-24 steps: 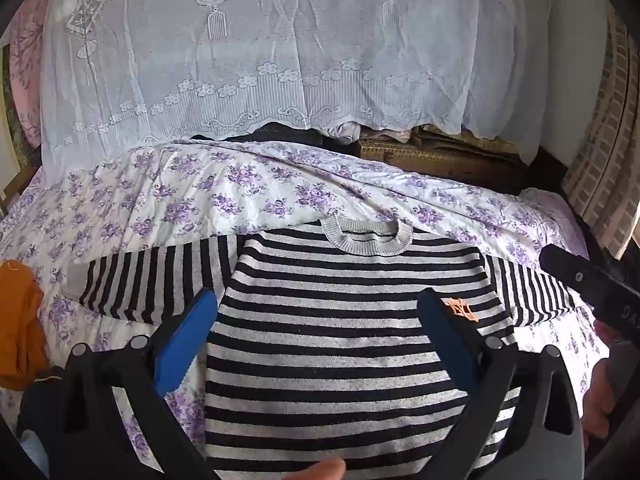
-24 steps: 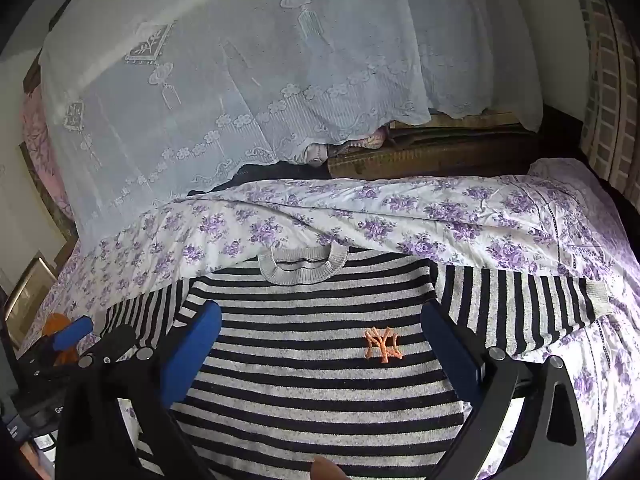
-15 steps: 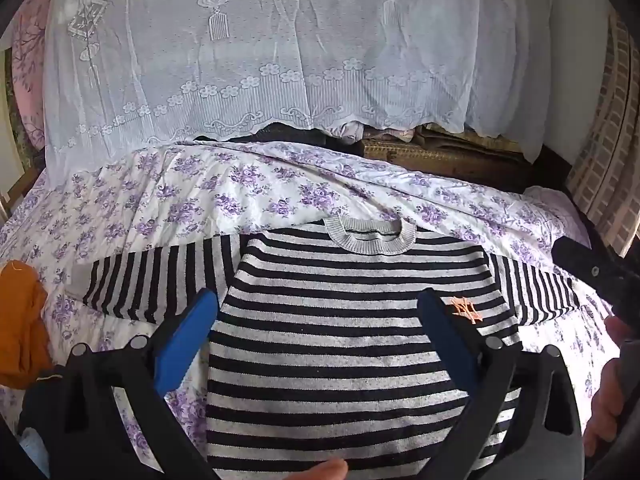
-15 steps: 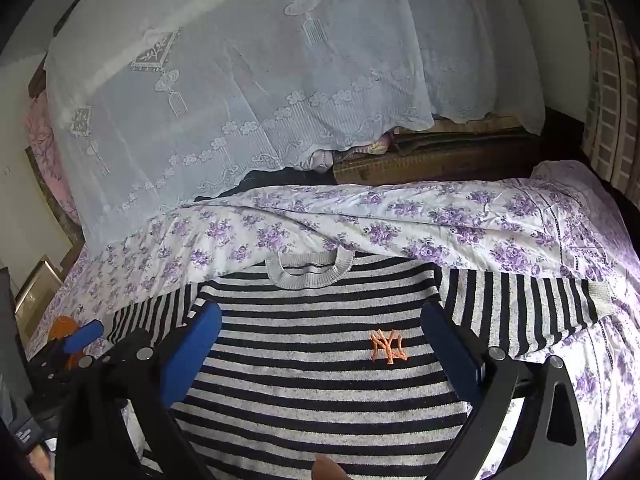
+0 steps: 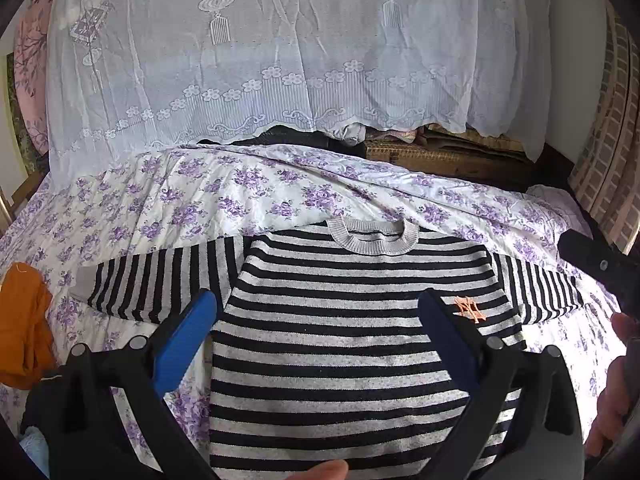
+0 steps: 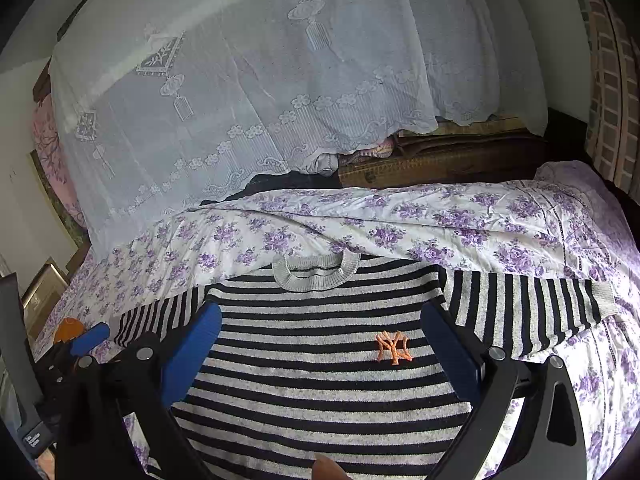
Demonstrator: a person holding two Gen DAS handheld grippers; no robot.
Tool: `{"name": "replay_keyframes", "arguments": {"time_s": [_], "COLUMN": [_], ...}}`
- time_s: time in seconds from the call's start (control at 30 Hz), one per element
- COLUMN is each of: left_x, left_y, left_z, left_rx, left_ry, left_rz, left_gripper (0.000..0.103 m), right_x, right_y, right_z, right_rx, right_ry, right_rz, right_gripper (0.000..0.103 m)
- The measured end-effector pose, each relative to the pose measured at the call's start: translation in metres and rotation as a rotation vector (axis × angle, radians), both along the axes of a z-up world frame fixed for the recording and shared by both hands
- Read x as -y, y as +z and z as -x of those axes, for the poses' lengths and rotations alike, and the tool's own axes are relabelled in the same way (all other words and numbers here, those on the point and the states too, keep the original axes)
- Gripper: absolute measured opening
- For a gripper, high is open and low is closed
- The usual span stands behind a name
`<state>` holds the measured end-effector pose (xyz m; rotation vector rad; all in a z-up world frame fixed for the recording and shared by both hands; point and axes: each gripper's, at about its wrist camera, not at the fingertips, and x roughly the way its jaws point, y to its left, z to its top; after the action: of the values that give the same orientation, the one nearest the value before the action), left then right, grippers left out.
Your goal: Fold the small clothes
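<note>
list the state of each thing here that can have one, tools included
striped sweater: unfolded, flat, front up, sleeves spread out
left tool: open, holding nothing, above the sweater
right tool: open, holding nothing, above the sweater
floral sheet: spread on the bed, wrinkled
orange cloth: crumpled in a heap beside the sweater
lace cover: draped over things behind

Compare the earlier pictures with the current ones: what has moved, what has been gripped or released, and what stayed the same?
Both cameras drew back and up a little, so the striped sweater sits slightly lower in both views. Nothing was gripped or released. The left gripper and right gripper stay wide open above the sweater, which lies flat, sleeves spread, on the floral sheet. The orange cloth has not moved.
</note>
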<state>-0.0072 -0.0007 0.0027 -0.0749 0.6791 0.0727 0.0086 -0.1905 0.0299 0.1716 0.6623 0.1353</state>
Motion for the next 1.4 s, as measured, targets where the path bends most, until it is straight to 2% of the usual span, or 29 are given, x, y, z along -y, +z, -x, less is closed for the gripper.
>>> {"name": "replay_keyframes", "arguments": {"time_s": [1.4], "left_x": [-0.0014], "left_y": [-0.0038], "left_z": [0.0029], "left_rx": [-0.002], "left_ry": [0.005], "left_rz": [-0.004], "left_gripper": [0.098], "right_x": [-0.0006], "right_y": [0.0046], "right_z": [0.0038], "right_rx": [0.004], "right_ry": [0.009], "right_rz": [-0.030], "right_gripper": [0.100]}}
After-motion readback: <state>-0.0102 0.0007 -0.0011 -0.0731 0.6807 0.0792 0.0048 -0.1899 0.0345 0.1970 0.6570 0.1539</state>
